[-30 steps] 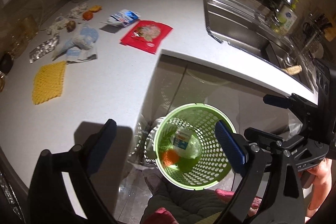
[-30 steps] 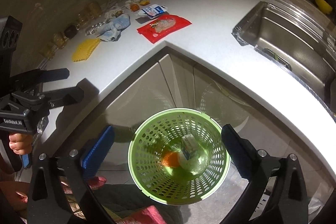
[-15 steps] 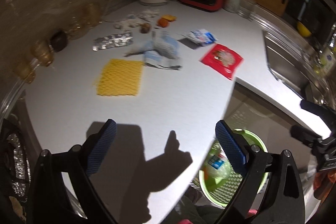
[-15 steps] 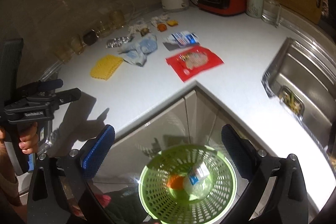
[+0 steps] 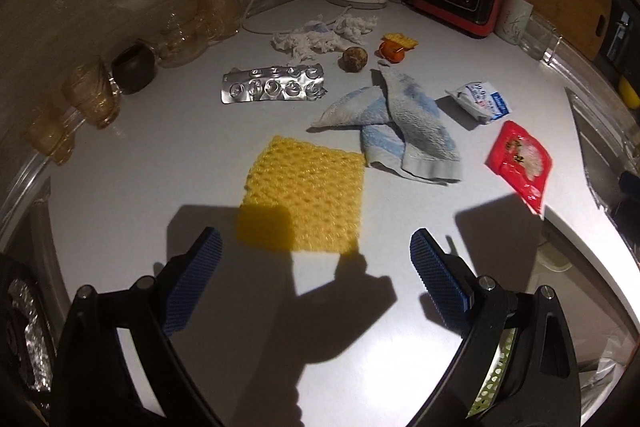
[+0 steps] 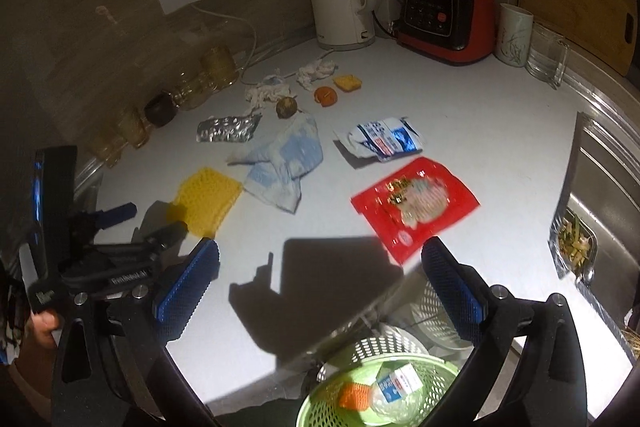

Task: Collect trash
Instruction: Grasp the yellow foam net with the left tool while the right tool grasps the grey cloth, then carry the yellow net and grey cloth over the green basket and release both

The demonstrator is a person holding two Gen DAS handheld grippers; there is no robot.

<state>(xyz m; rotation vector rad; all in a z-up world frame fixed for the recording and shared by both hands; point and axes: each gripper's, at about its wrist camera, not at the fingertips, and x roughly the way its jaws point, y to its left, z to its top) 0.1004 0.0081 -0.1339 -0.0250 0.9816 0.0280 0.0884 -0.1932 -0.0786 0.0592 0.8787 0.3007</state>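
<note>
Black hand-held gripper (image 5: 316,267) frames, blue ribbed pads (image 5: 436,269).

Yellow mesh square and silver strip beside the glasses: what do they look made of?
The yellow mesh square looks like soft foam netting: matte, open honeycomb weave, lying limp. The silver strip looks like an aluminium-foil and plastic blister pack: shiny, crinkled, with rows of round, apparently pushed-out pockets. Both are guesses from appearance.

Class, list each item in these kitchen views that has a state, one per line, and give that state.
left gripper: open, empty
right gripper: open, empty
green basket: holds some trash
blister pack: pockets emptied
white-blue wrapper: torn open, crumpled
red packet: lying flat
blue cloth: crumpled
glass mug: upright
</note>
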